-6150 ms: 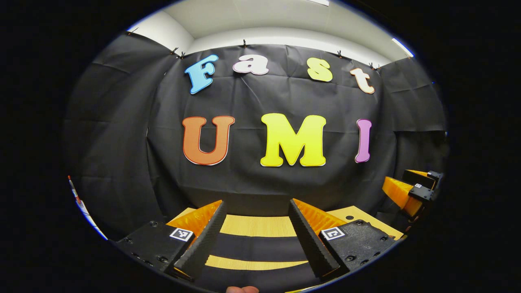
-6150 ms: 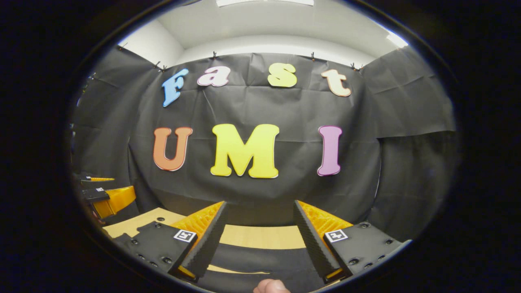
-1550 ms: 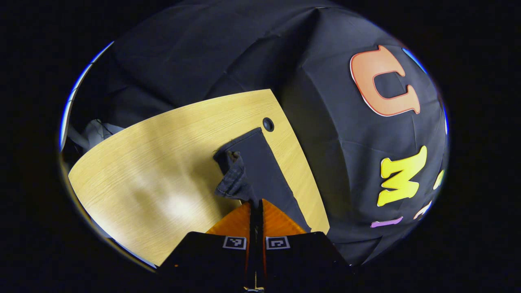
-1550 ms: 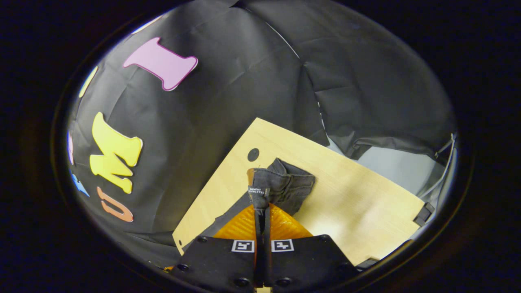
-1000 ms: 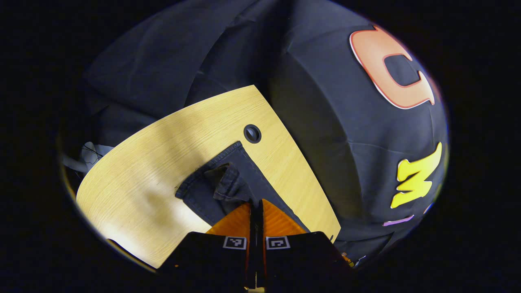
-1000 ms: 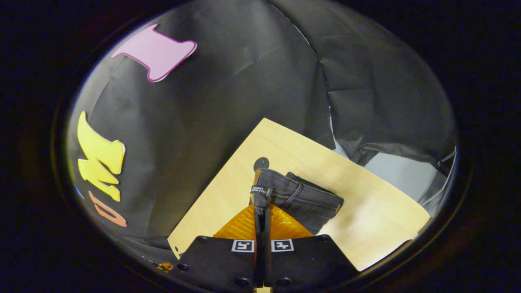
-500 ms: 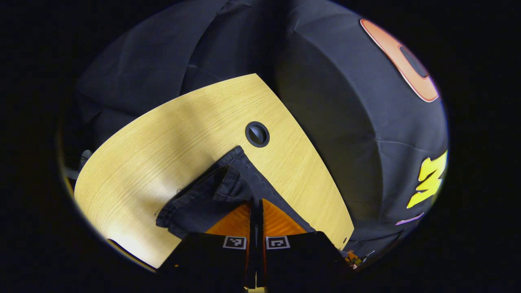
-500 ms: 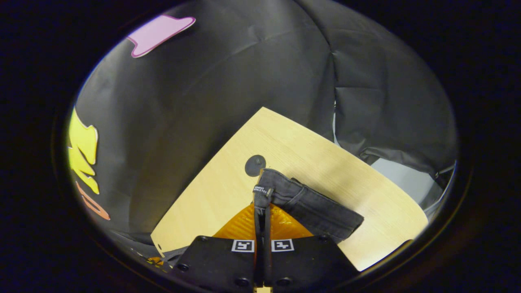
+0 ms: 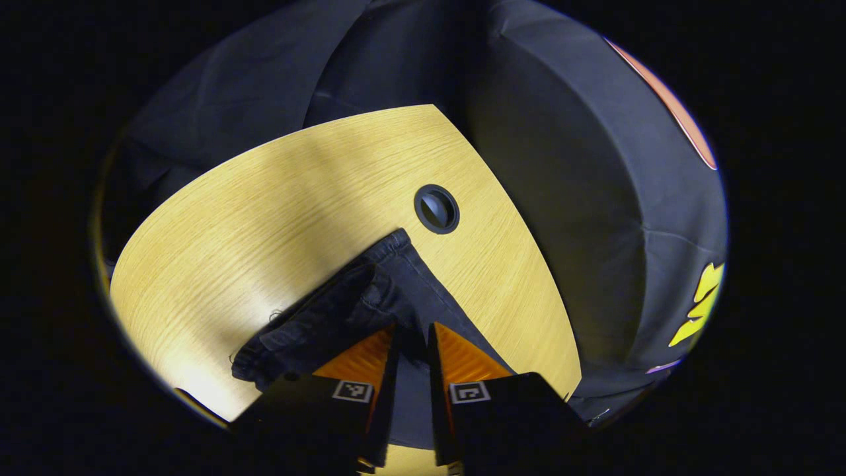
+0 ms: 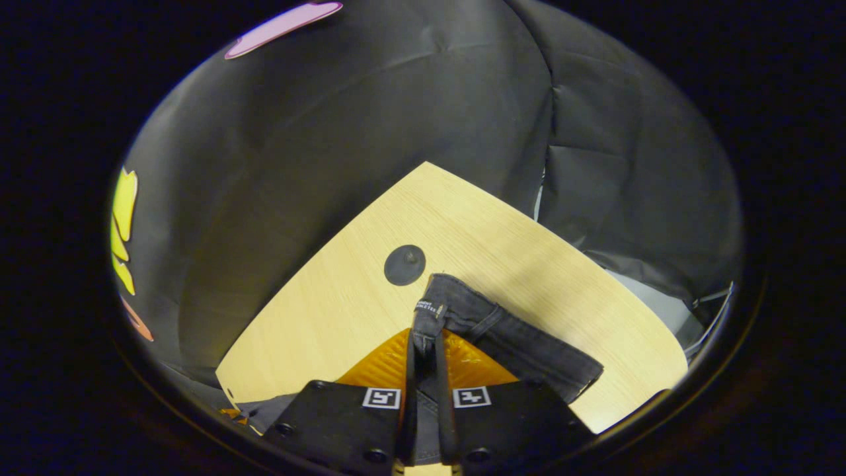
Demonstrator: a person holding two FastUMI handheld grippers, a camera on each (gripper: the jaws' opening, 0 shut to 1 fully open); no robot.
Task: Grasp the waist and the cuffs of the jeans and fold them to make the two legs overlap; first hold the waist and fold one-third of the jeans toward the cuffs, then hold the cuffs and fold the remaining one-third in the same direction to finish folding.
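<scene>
Both tools are now loosening, the left tool [image 9: 411,344] and right tool [image 10: 424,347] parting slightly around the jeans [image 9: 360,307], which are lying low-centre on the worktop [image 9: 264,198], so the leg-overlap fold appears laid down.

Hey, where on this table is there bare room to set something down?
Bare wood lies left of the dark denim jeans on the light wooden table, and right of them in the right gripper view. It's crowded beside the round black grommet, where the jeans corner lies.
</scene>
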